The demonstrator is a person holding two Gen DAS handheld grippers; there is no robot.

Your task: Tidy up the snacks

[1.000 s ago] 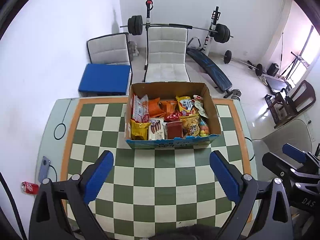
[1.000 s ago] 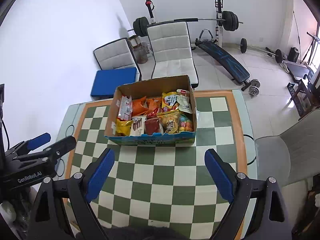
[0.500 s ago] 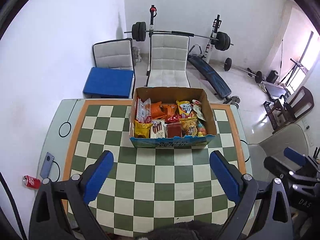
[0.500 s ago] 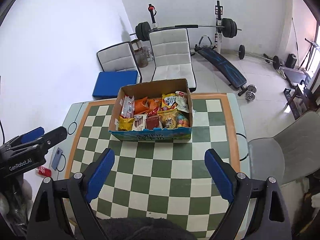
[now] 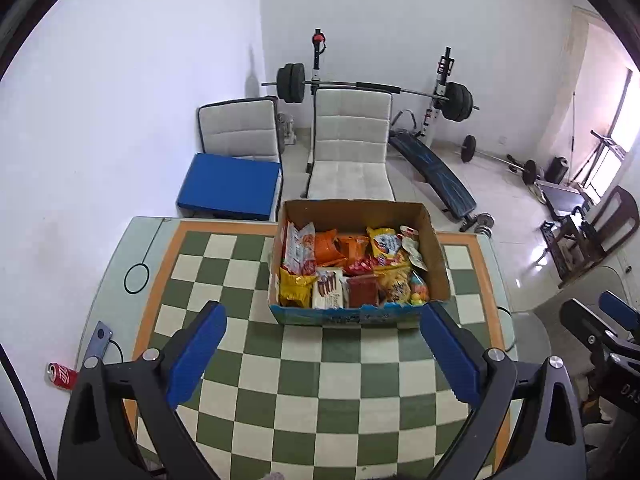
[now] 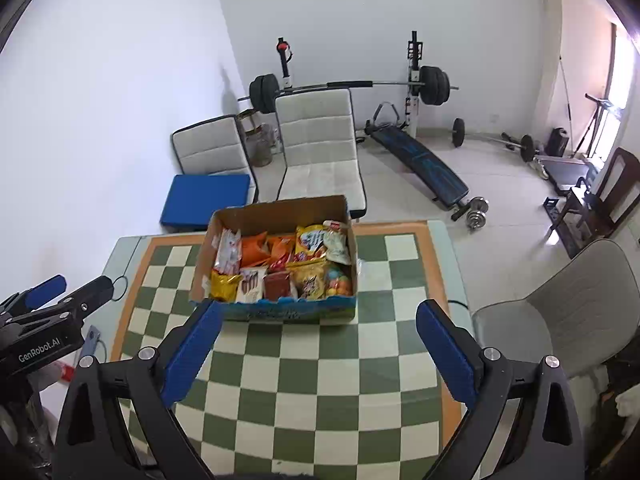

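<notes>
Checkered green and cream squares, framed by an orange band, cover the smooth surface on which our cardboard box stands, toward its far edge. We take the box as our landmark: it is a brown, open-topped rectangle with a blue printed strip along its near wall, whose writing is too small to read. Inside it the snacks lie packed side by side: crinkly orange and yellow foil bags, a red flat pack, a white wrapper with brown bars, and a clear pouch of coloured balls at the near right corner.

Beyond the box stand two padded grey chairs, one carrying a flat blue cushion, and behind them a barbell on its rack.

Nearer us than the box, our left gripper hangs over the checks with its blue ribbed fingers spread wide, holding nothing. Our right gripper likewise hovers short of the box, its fingers opening, nothing between them. In the right wrist view the left gripper's black body reads "GenRobot.AI".

Left of the box, off the surface, a red can lies on its side.
</notes>
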